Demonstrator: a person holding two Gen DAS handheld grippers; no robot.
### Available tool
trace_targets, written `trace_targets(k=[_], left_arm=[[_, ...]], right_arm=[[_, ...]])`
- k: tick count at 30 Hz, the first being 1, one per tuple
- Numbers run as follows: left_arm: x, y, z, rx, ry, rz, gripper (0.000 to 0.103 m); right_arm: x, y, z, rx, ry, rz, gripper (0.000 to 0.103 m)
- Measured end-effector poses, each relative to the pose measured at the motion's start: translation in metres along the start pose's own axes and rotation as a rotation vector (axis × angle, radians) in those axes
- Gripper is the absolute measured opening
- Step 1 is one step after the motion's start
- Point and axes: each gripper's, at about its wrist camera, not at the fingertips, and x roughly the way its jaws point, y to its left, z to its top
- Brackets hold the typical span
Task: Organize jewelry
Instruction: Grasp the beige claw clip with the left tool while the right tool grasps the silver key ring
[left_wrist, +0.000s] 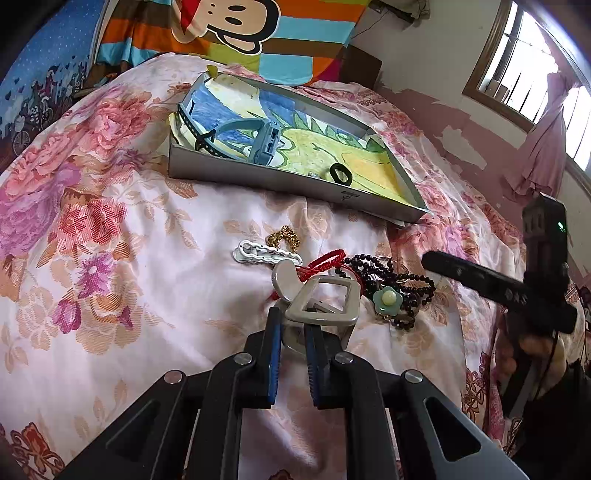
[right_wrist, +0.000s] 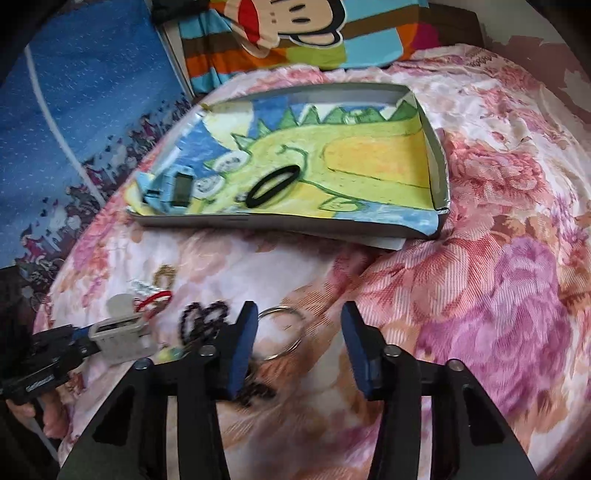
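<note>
Surface: a bed under a floral quilt (left_wrist: 110, 229) in pink, purple and orange, rumpled into soft folds.
Room: a striped cartoon-monkey pillow (left_wrist: 229, 29) at the far end, a blue patterned panel (left_wrist: 40, 74) on the left, a barred window (left_wrist: 532, 62) and peeling wall on the right.
Tray: a shallow grey box (left_wrist: 258, 181) lined with a crayon dinosaur drawing lies far of centre — inside it a blue watch (left_wrist: 264, 142) to the left and a black hair tie (left_wrist: 339, 172) nearer the middle.
Jewelry pile: on the quilt near the box's near wall — a gold chain (left_wrist: 284, 236), a white scalloped clip (left_wrist: 264, 253), a red cord bracelet (left_wrist: 325, 260), dark beads (left_wrist: 399, 284) with a green flower charm (left_wrist: 386, 297), and a metal ring (right_wrist: 280, 332).
Left gripper (left_wrist: 293, 328): clamped on a grey watch band (left_wrist: 325, 302) at the pile's left edge.
Right gripper (right_wrist: 295, 328): fingers spread wide, nothing between them, hovering over the metal ring at the pile's right side.
Edges and room: bare quilt spreads to the right of the pile and between the pile and the box; the box's low walls stand all round.
</note>
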Motion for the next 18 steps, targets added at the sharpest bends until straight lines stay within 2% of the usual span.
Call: trace_targets(k=[5, 12, 15, 18], left_arm=[[0.005, 0.0, 0.004, -0.004, 0.005, -0.009, 0.012], [0.009, 0.003, 0.007, -0.019, 0.014, -0.031, 0.012], [0.01, 0.003, 0.008, -0.015, 0.016, -0.032, 0.013], [0.016, 0.002, 0.009, -0.011, 0.047, -0.051, 0.024]], right_arm=[[0.026, 0.009, 0.001, -0.07, 0.106, -0.025, 0.03], [0.028, 0.021, -0.005, -0.153, 0.145, -0.05, 0.029], [0.027, 0.02, -0.006, -0.147, 0.144, -0.05, 0.022], [0.027, 0.014, -0.006, -0.125, 0.138, -0.046, 0.011]])
